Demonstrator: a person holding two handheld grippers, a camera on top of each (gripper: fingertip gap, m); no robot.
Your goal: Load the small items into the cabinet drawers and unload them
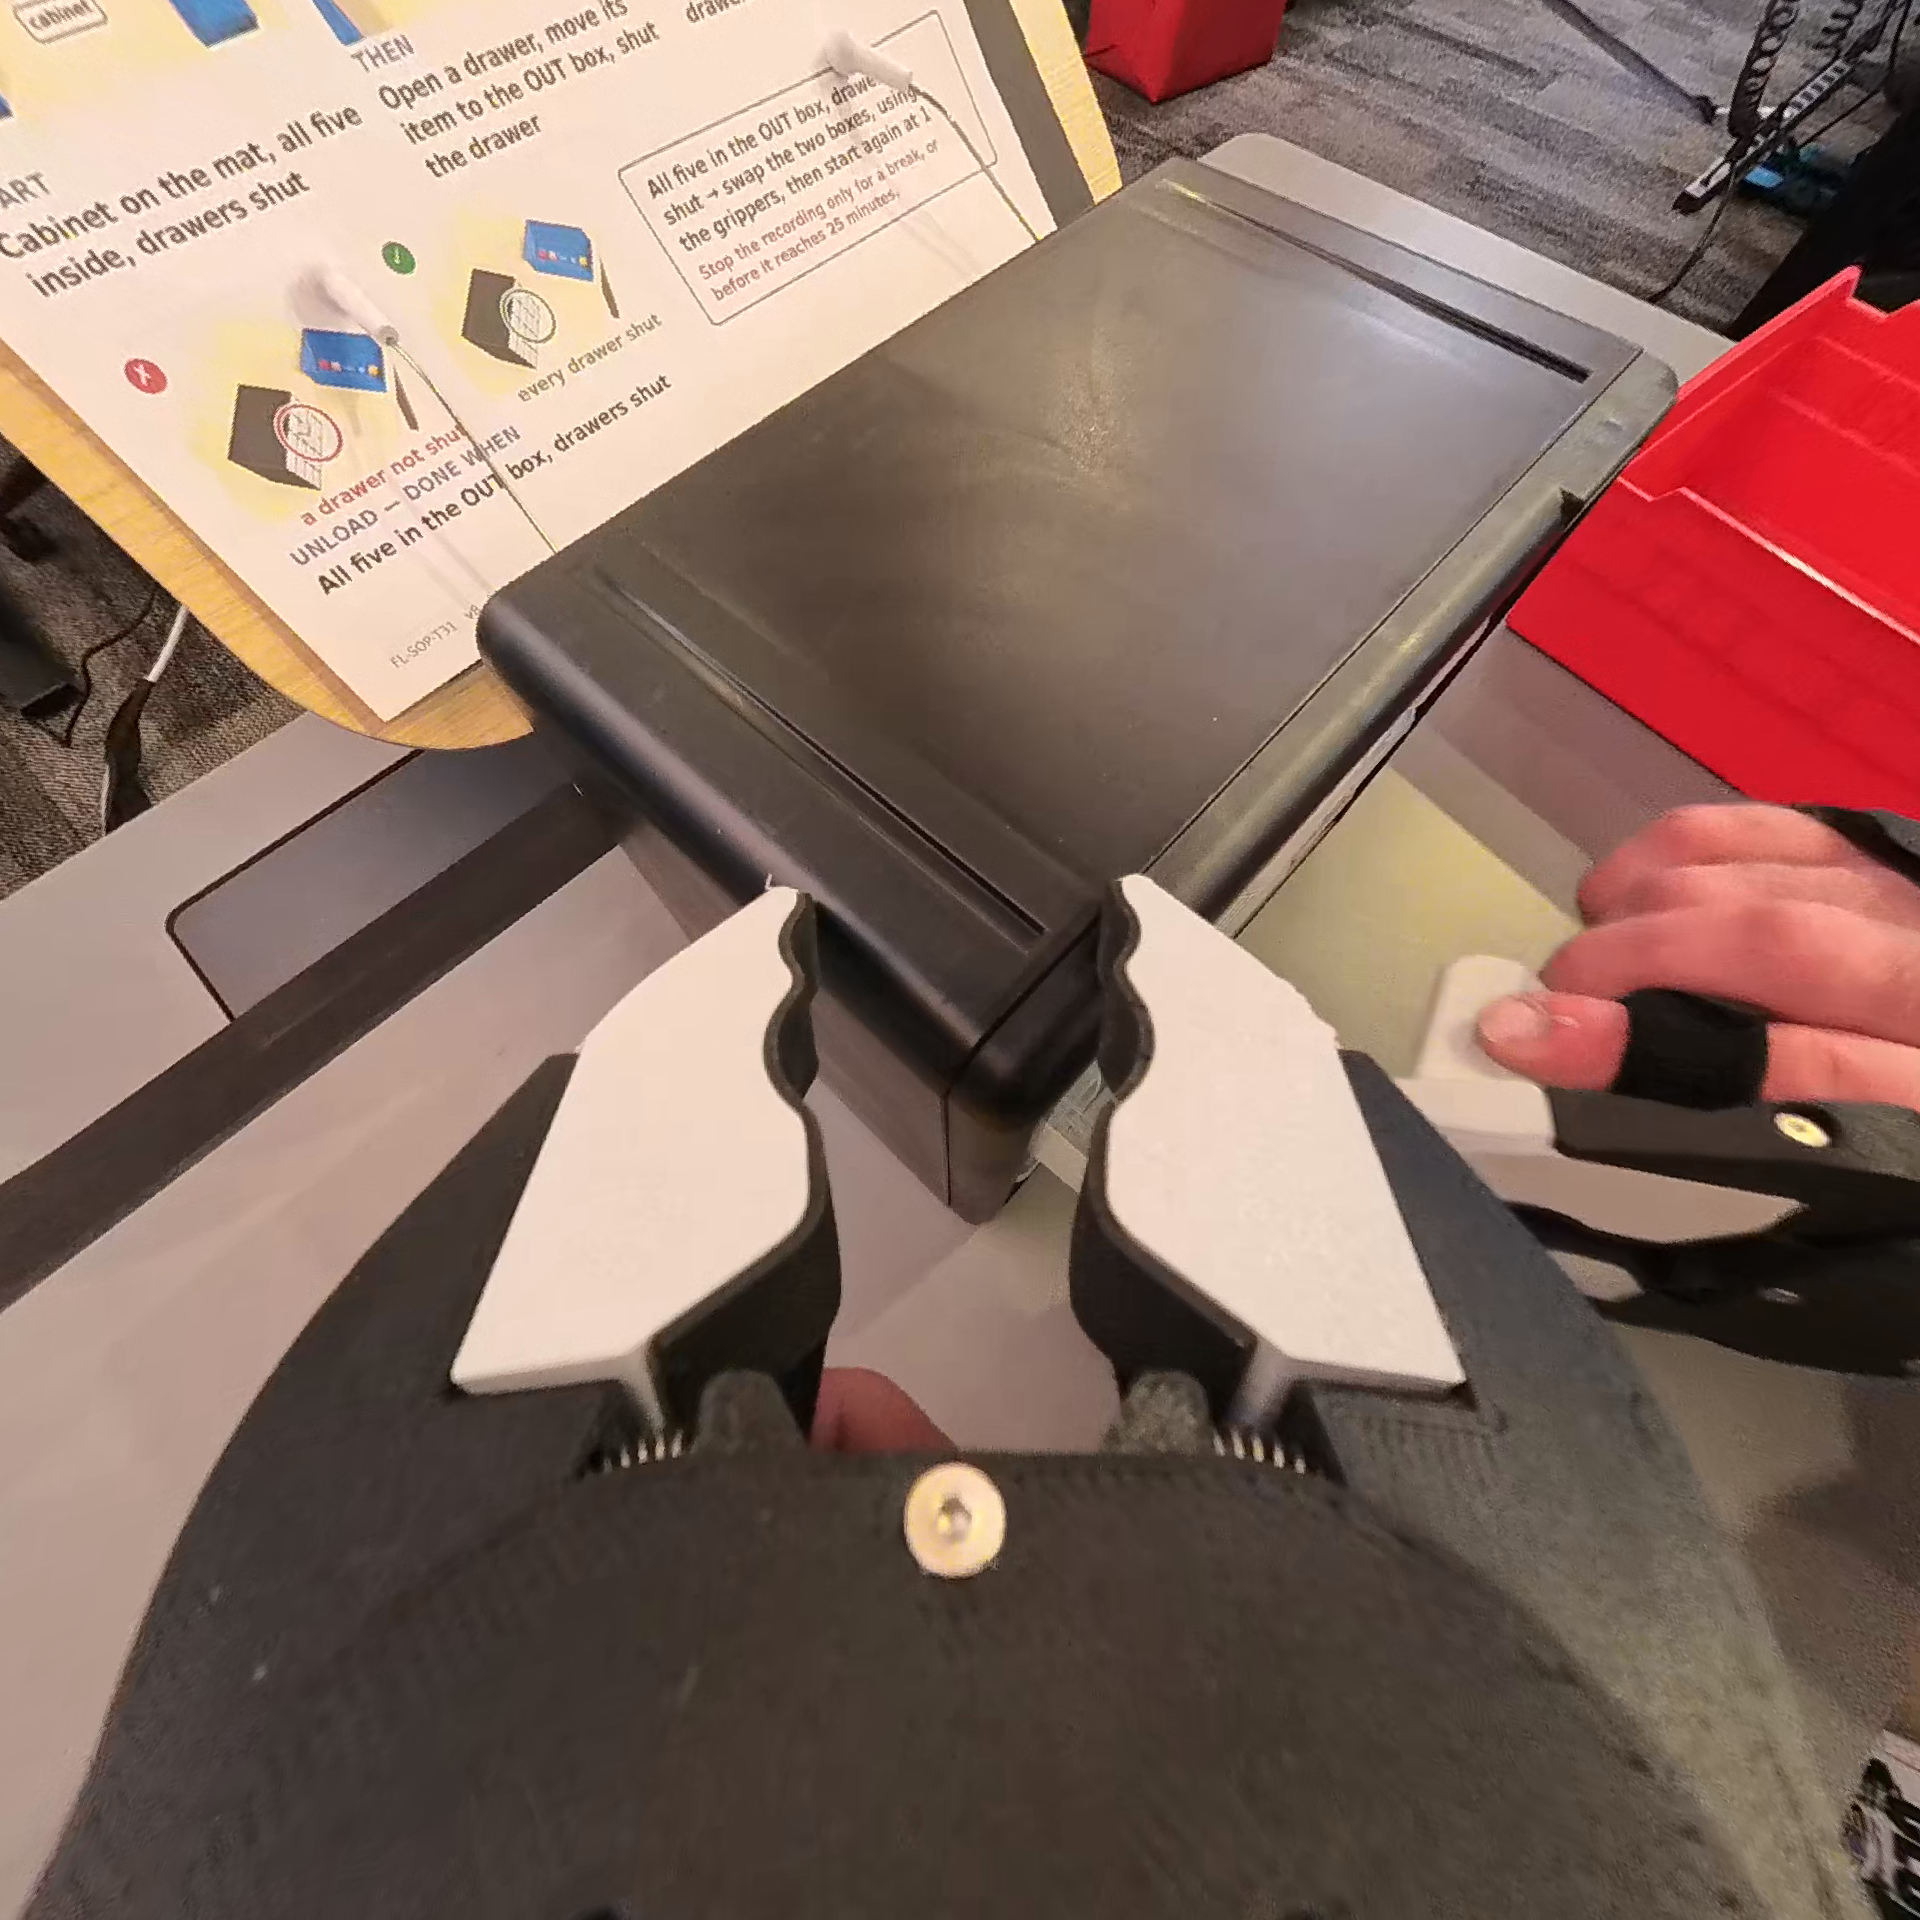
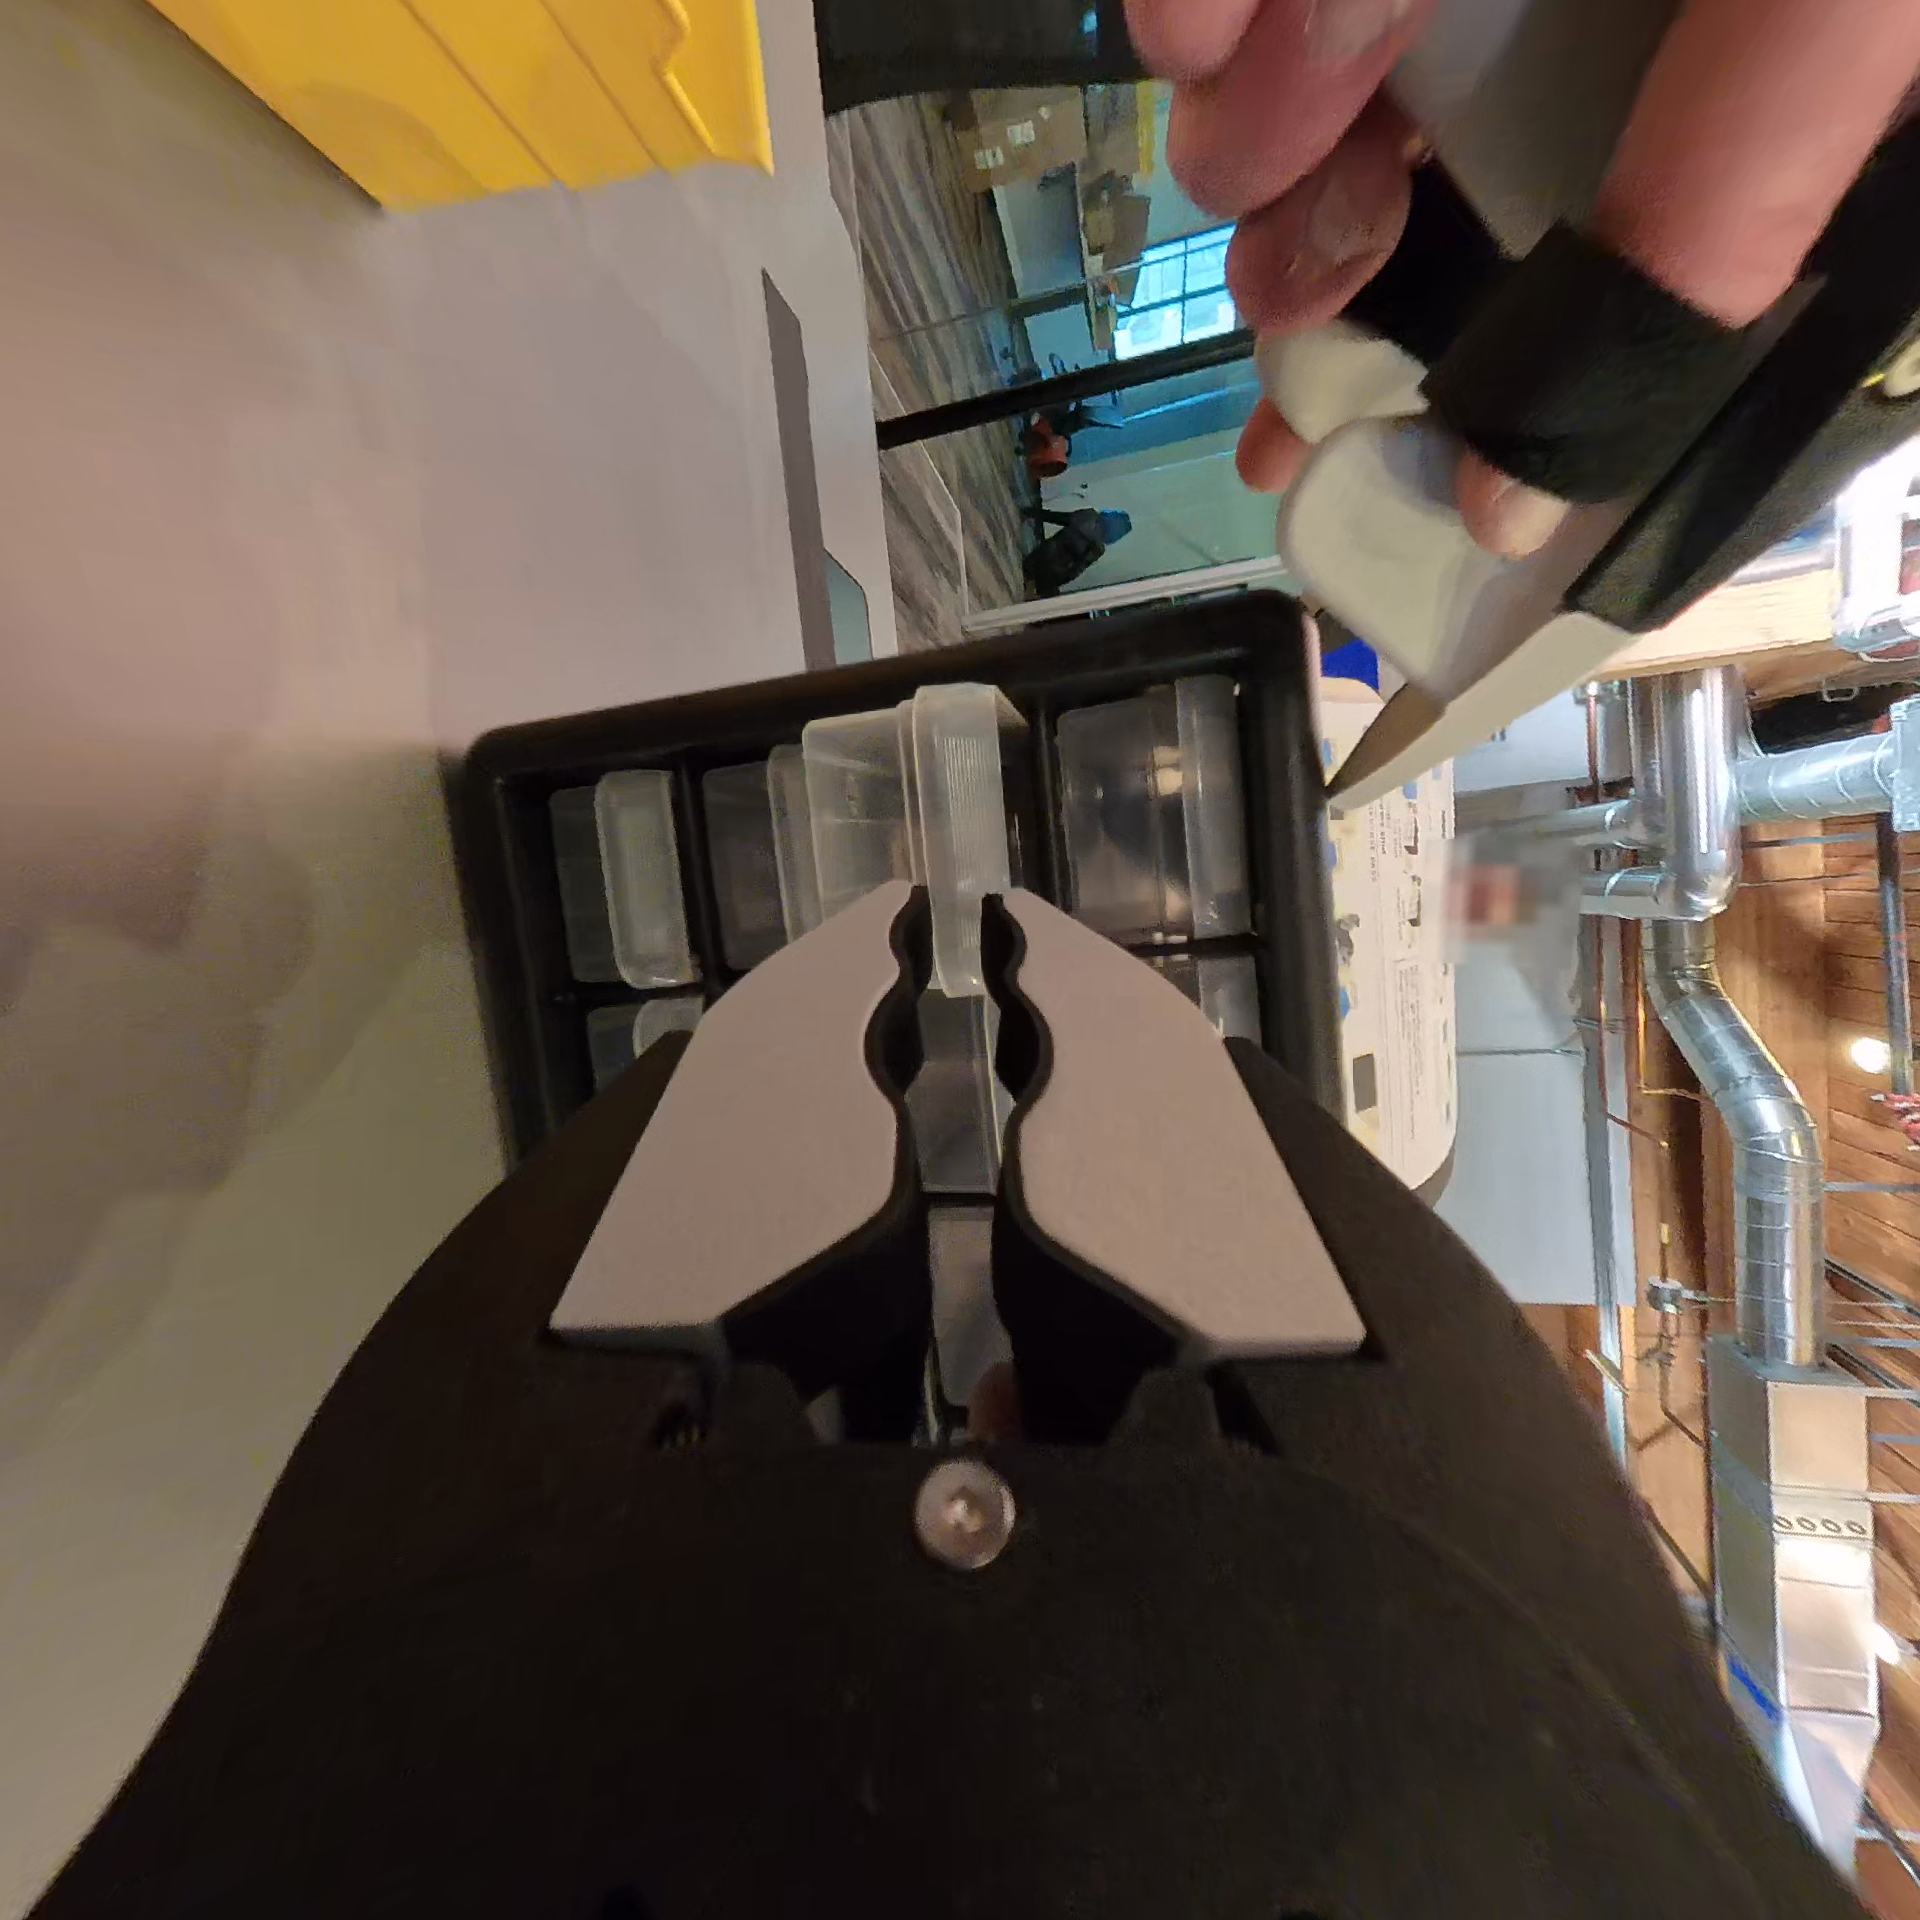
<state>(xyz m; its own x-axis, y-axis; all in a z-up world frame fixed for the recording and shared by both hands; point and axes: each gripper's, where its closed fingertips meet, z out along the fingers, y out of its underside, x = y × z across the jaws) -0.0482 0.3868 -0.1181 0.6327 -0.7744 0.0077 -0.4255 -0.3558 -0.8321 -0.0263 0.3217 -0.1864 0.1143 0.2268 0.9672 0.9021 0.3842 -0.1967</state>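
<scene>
The black cabinet [image 1: 1091,499] stands on the grey table. In the left wrist view I look down on its top. My left gripper [image 1: 961,920] straddles its near corner, one finger against each side. In the right wrist view, which is rolled sideways, the cabinet front [image 2: 1283,790] shows several clear drawers. My right gripper [image 2: 951,920] is shut on the handle tab [image 2: 956,821] of one clear drawer [image 2: 862,821], which sticks out a little from its slot. I cannot tell what the drawers hold. The right gripper [image 1: 1704,1153] and a hand [image 1: 1766,925] also show at the right of the left wrist view.
A red bin [image 1: 1766,540] sits right of the cabinet. A yellow bin [image 2: 499,94] lies on the table farther off. A printed instruction sheet [image 1: 436,270] on a wooden board stands behind the cabinet. The left gripper's finger [image 2: 1392,727] touches the cabinet's edge.
</scene>
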